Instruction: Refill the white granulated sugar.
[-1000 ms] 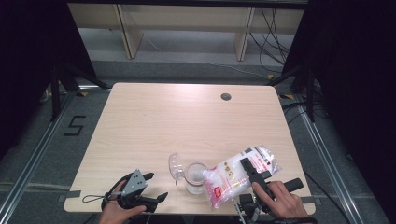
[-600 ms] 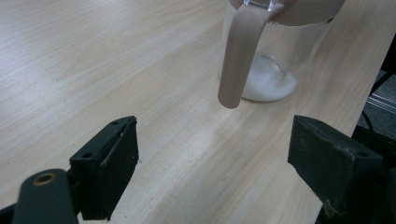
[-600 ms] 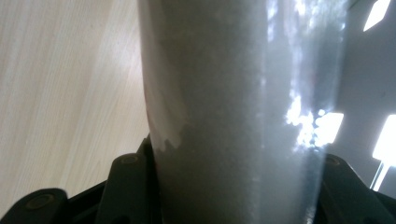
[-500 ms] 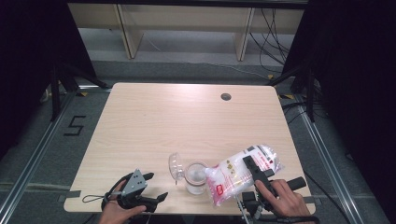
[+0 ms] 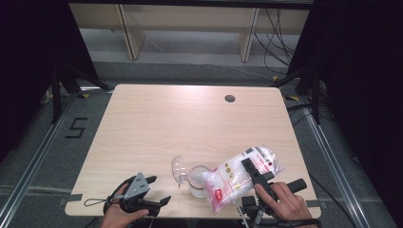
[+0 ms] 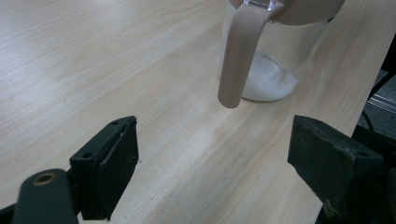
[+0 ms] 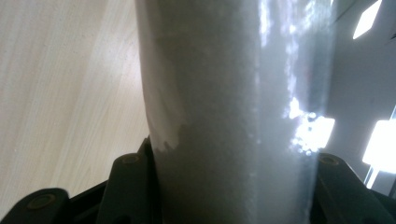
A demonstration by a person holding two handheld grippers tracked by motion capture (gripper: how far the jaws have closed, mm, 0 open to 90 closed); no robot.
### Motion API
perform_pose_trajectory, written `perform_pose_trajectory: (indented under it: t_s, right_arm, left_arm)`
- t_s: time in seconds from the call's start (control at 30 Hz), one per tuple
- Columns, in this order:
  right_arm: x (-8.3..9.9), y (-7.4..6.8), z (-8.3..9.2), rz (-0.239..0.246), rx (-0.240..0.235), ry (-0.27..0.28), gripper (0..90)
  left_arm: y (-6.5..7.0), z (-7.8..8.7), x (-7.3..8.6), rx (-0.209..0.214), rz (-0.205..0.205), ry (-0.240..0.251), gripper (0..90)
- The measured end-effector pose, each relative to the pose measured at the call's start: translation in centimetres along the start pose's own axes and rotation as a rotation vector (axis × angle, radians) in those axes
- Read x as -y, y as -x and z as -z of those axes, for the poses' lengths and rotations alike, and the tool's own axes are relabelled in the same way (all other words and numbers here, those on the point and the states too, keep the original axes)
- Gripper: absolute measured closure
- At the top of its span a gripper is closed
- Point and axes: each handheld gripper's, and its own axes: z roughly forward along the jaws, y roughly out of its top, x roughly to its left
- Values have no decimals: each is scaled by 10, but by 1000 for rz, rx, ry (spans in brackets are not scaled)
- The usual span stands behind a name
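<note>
A clear plastic bag of white grains (image 5: pixel 235 176) is tilted with its lower end over a glass jar (image 5: pixel 198 181) near the table's front edge. My right gripper (image 5: pixel 248 167) is shut on the bag's upper part, and in the right gripper view the bag (image 7: pixel 233 102) stands between both jaws. The jar's domed lid (image 5: pixel 178 168) is swung open to its left. My left gripper (image 5: pixel 160 189) rests open at the front left, pointing toward the jar. In the left gripper view the jar (image 6: pixel 280 51) holds a low heap of white grains, with nothing between my left gripper's (image 6: pixel 212 163) jaws.
The light wooden table (image 5: pixel 190 123) has a round cable hole (image 5: pixel 230 98) at the back right. Black curtains hang on both sides, and cables run on the floor behind the table.
</note>
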Motion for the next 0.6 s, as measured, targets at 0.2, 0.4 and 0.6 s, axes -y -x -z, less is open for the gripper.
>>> perform_pose_trajectory:
  t_s: [0.2,0.4,0.6]
  right_arm:
    - [8,2,1,48,9,-5,533]
    - [6,-2,3,33,-19,-8,534]
    - [1,1,-1,39,1,36,535]
  left_arm:
    - [0,0,0,-1,1,-3,158]
    - [2,0,1,-4,30,9,158]
    - [1,0,0,6,27,-2,158]
